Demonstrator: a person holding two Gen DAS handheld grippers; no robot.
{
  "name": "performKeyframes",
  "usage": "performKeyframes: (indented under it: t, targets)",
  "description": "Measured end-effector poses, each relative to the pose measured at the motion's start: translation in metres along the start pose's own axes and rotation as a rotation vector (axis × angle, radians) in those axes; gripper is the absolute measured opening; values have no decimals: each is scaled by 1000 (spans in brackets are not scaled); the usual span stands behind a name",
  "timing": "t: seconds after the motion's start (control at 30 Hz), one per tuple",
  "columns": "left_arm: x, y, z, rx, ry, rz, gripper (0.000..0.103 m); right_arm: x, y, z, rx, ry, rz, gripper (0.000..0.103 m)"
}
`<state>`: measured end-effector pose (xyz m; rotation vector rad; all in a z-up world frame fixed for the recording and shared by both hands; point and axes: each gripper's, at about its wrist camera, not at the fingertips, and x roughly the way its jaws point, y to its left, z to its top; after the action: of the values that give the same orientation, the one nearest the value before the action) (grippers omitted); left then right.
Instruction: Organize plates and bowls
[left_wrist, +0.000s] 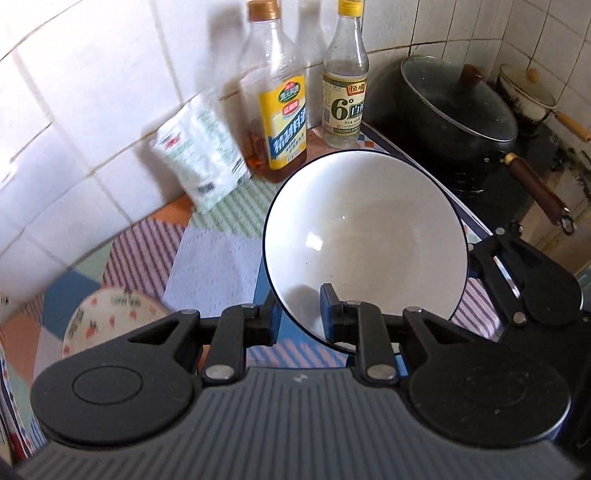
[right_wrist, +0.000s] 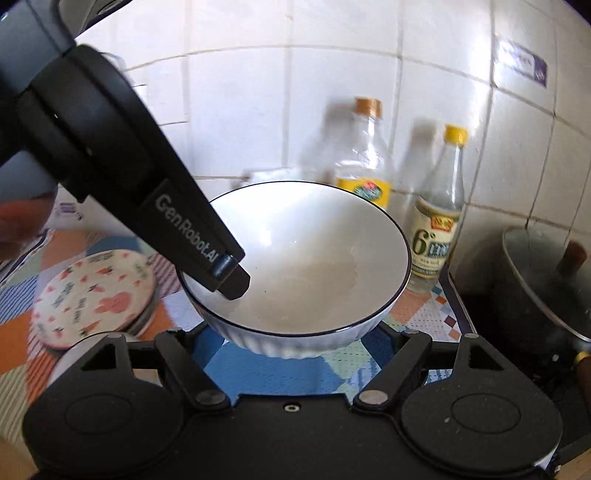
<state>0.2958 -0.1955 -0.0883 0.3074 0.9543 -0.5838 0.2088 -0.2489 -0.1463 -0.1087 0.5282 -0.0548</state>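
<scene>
The left claw (left_wrist: 301, 317) pinches the near rim of the white bowl (left_wrist: 364, 236), tilting it above the worktop (left_wrist: 210, 258), so it can travel. The right claw (right_wrist: 295, 332) is spread beneath it, holding nothing. A patterned plate (right_wrist: 92, 295) lies left.

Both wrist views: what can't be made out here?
- Right gripper: its fingertips are hidden under the white dark-rimmed ceramic bowl; contact unclear.
- Left gripper: its outer finger sits behind the bowl wall.
- Strawberry-print round plate: partly covered by the gripper body, blurred.
- White packet against the tiles: print motion-blurred.
- Black lidded pot: cut by the right edge.
</scene>
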Motion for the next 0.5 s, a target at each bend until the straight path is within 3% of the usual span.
performKeyframes:
  t: [0.17,0.5]
  targets:
    - [-15,21,-32,-47,21,-31,20,-22,35,-9,-62,-25,-11,84]
    - [-16,50,-78,-99,103,-46,21,-26,84,-19,-67,64,53,84]
